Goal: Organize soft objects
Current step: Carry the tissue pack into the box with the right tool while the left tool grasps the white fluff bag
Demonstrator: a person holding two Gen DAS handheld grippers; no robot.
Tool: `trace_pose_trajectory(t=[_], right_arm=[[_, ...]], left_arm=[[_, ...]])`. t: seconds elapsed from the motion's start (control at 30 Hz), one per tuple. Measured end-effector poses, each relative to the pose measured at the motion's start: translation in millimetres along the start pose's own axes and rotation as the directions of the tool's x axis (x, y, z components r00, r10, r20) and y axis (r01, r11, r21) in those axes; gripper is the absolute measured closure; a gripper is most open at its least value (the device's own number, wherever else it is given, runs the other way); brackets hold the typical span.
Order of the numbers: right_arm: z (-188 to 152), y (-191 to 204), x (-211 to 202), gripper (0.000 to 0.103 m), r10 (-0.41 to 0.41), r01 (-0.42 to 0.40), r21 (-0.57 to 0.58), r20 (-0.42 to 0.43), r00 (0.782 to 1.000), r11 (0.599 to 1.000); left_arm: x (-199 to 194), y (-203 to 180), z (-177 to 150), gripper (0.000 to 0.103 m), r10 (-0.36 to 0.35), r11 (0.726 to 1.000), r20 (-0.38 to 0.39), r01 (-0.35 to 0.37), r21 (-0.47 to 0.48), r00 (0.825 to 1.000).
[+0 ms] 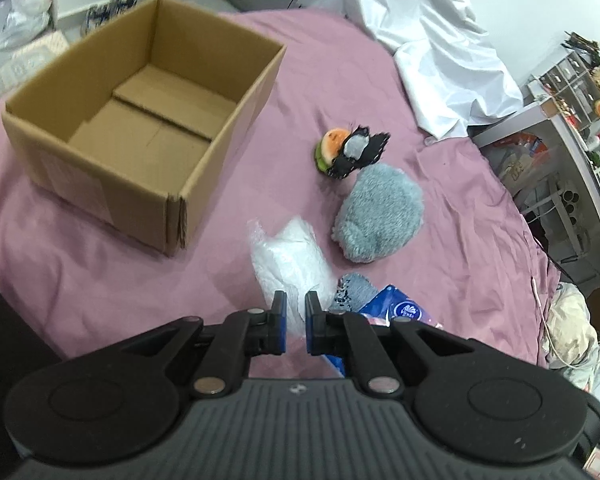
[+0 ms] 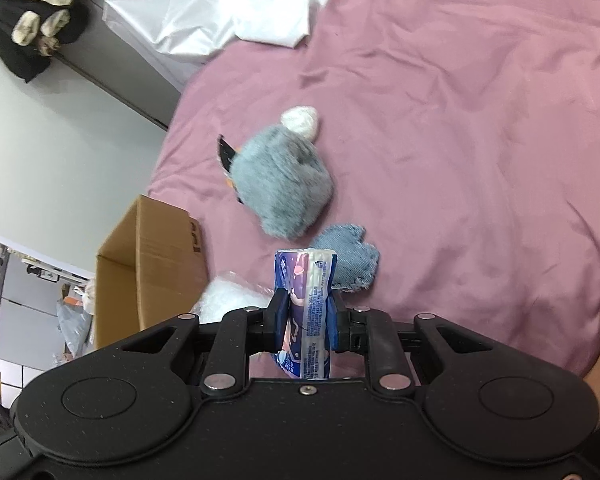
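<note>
An open, empty cardboard box [image 1: 140,120] sits on the pink bedsheet [image 1: 340,60]. To its right lie a burger-and-black plush toy [image 1: 350,148], a grey fluffy plush [image 1: 378,216], a white soft item in clear plastic [image 1: 292,260] and a blue denim piece [image 1: 354,292]. My left gripper [image 1: 296,304] hovers over the near end of the white item, jaws nearly closed with a narrow gap and nothing between them. My right gripper [image 2: 307,308] is shut on a blue tissue pack [image 2: 306,304], held above the sheet near the denim piece [image 2: 350,260] and grey plush [image 2: 284,184].
A white sheet [image 1: 440,40] is heaped at the bed's far side. Shelves with clutter [image 1: 572,120] stand to the right of the bed. The box corner [image 2: 156,264] shows left of my right gripper. Floor and bags lie beyond the box.
</note>
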State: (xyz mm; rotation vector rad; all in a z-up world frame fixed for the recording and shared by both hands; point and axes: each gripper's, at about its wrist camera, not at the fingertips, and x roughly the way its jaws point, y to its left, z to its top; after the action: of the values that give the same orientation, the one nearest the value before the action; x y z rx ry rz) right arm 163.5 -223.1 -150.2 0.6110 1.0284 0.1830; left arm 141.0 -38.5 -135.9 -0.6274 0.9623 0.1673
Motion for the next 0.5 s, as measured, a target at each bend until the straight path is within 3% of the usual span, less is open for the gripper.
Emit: trace_pose_trajectory(t=[0.5], right_arm=[[6.3,14.8,-25.7,0.083,0.132,-0.128,-0.072,0.059,0.989,0.989]], left_arm=[[-46.7,-14.5,14.7,0.096,0.023,0.991,0.161,-0.043,0.123,0.987]])
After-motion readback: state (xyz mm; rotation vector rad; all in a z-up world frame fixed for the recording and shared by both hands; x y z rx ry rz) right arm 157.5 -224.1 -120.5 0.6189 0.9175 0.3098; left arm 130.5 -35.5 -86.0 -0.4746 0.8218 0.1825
